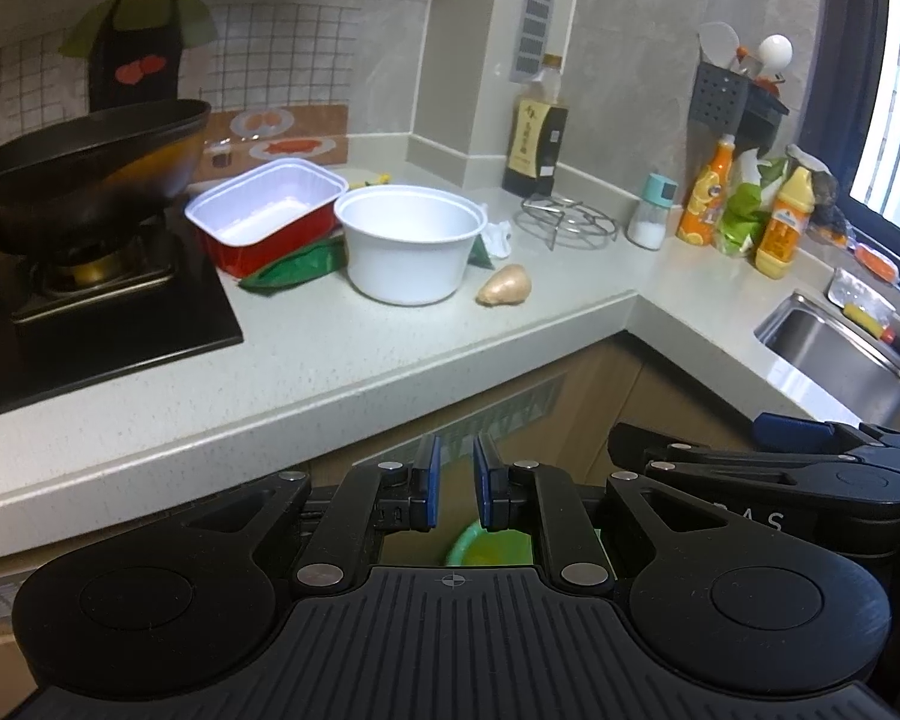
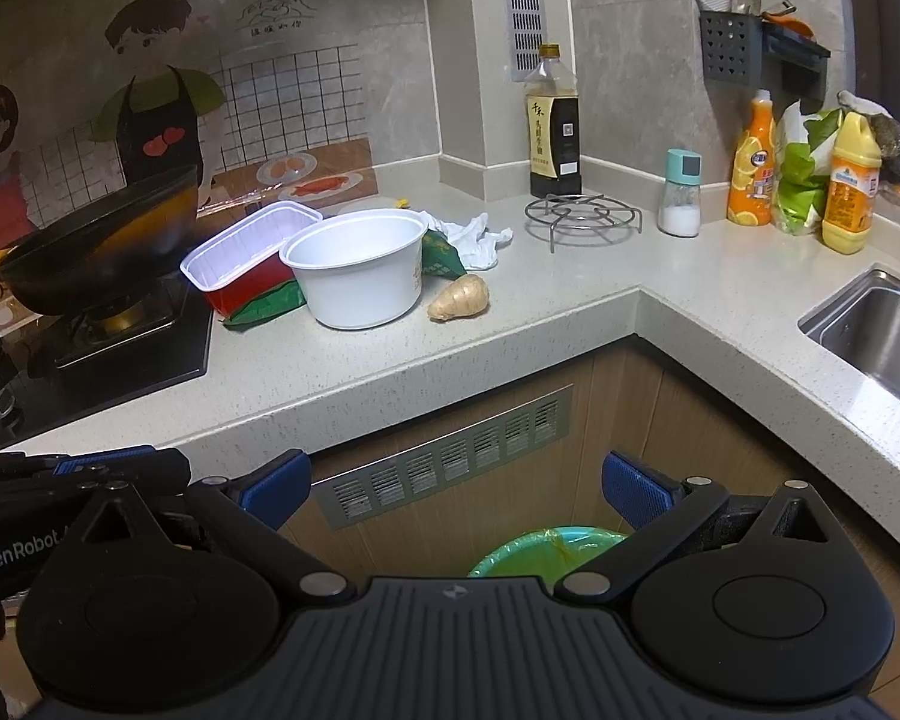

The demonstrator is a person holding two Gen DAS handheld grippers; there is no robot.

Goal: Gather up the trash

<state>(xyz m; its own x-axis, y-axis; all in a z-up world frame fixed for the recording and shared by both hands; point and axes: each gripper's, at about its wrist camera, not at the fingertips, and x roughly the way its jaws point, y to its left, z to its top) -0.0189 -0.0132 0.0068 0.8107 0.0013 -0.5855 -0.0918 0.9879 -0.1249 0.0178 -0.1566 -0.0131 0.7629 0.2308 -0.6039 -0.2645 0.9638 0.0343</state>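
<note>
On the counter stand a white plastic bowl (image 1: 411,243) (image 2: 357,267) and a red tray with a white lining (image 1: 267,210) (image 2: 249,258), touching each other. A green wrapper (image 1: 294,267) (image 2: 264,306) lies under their front edges. Behind the bowl is a crumpled white tissue (image 2: 474,237), and a piece of ginger (image 2: 459,297) lies to its right. Below the counter sits a green-lined trash bin (image 2: 546,549) (image 1: 486,546). My left gripper (image 1: 456,480) hangs over the bin, nearly shut and empty. My right gripper (image 2: 456,486) is wide open and empty, beside the left one.
A black wok (image 1: 84,174) sits on the stove (image 1: 120,324) at the left. A steel sink (image 2: 876,324) is at the right. A wire trivet (image 2: 582,213), salt shaker (image 2: 681,195), dark sauce bottle (image 2: 555,126) and orange and yellow bottles (image 2: 750,162) line the back corner.
</note>
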